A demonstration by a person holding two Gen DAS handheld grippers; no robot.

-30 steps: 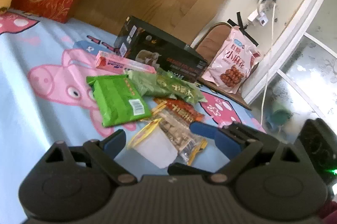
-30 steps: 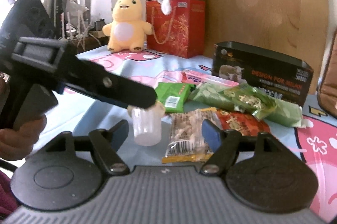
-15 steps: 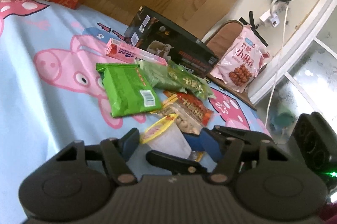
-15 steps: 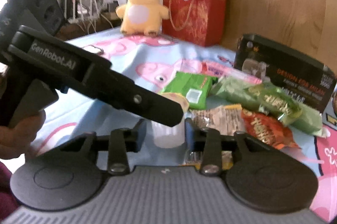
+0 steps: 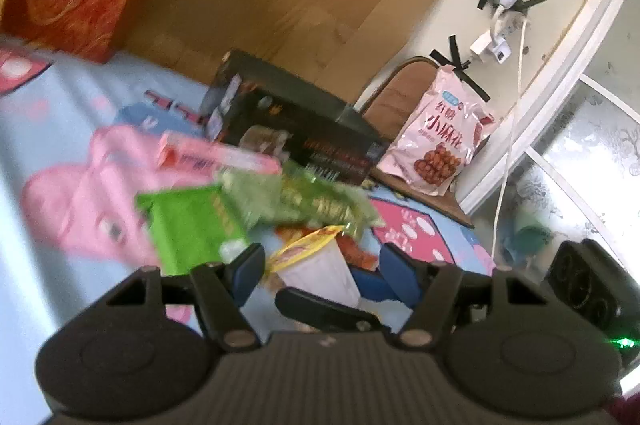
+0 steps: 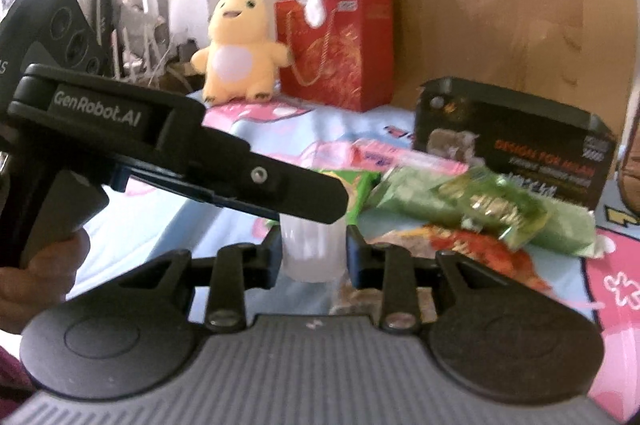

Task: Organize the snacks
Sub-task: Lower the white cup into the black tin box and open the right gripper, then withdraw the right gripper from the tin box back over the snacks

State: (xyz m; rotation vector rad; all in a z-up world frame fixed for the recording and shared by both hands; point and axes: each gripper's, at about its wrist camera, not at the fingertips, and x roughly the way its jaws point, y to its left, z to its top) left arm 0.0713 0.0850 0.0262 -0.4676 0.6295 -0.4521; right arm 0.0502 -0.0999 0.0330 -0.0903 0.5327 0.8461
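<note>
A clear plastic jelly cup (image 6: 313, 252) with a yellow lid (image 5: 306, 245) sits between my right gripper's (image 6: 313, 257) blue pads, which are shut on its sides. My left gripper (image 5: 320, 271) is open around the same cup (image 5: 320, 275), its pads apart from it. The left gripper's body crosses the right wrist view above the cup. Behind lie a green packet (image 5: 192, 225), green wrapped snacks (image 6: 472, 209), a red packet (image 6: 488, 257), a pink box (image 5: 216, 157) and a black box (image 6: 516, 141).
The snacks lie on a blue cartoon-pig sheet (image 5: 60, 193). A red gift bag (image 6: 336, 49), a yellow plush (image 6: 238, 45) and a pastel plush stand at the back. A pink snack bag (image 5: 436, 141) leans on a chair at the right edge.
My right gripper closed on the jelly cup and lifted it slightly. My left gripper moved in around the cup; the view is blurred with motion.
</note>
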